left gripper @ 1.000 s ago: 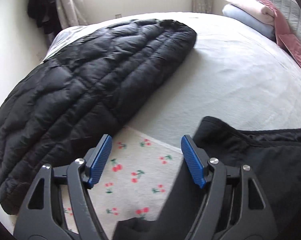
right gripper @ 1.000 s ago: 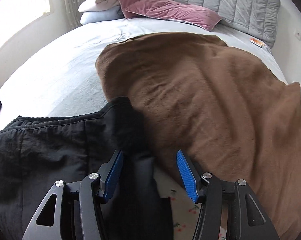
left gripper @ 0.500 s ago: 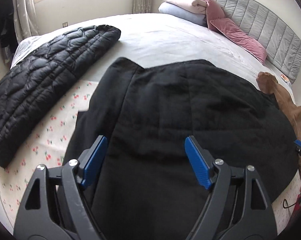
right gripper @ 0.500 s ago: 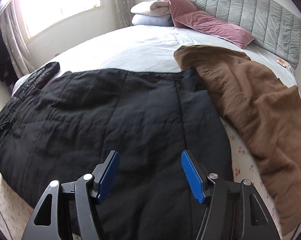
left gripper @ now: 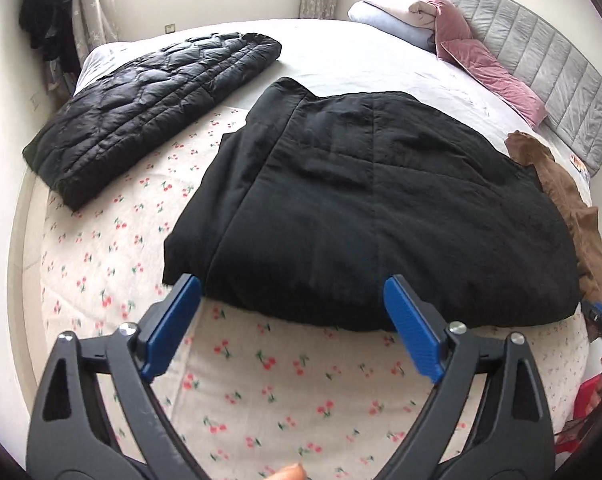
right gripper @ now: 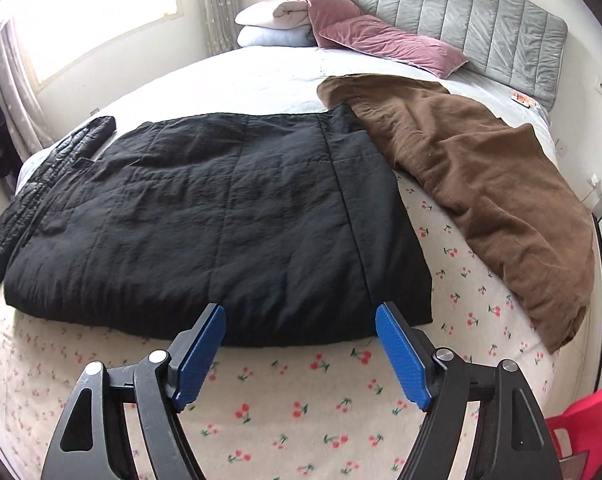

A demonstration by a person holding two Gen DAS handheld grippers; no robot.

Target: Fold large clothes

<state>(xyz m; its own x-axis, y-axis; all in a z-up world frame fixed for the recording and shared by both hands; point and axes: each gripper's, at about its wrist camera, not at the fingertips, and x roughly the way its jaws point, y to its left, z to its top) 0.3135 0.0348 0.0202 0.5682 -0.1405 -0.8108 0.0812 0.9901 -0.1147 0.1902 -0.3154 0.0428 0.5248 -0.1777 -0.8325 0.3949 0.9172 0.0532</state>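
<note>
A large black quilted garment (left gripper: 373,208) lies flat, folded into a rough rectangle, on the cherry-print sheet (left gripper: 261,384); it also shows in the right wrist view (right gripper: 221,216). My left gripper (left gripper: 293,320) is open and empty, just short of the garment's near edge. My right gripper (right gripper: 299,344) is open and empty, also just short of that near edge, toward the garment's right side. A tip of the right gripper (left gripper: 601,320) shows at the right edge of the left wrist view.
A folded black puffer jacket (left gripper: 149,112) lies left of the garment. A brown garment (right gripper: 473,184) lies to its right. Pink pillows (right gripper: 381,38) and folded bedding (right gripper: 273,24) sit by the grey headboard (right gripper: 461,20). A red object (right gripper: 589,432) is at lower right.
Both grippers have pulled back from over the black garment toward the bed's near edge, staying open. The garment now lies wholly ahead of them.
</note>
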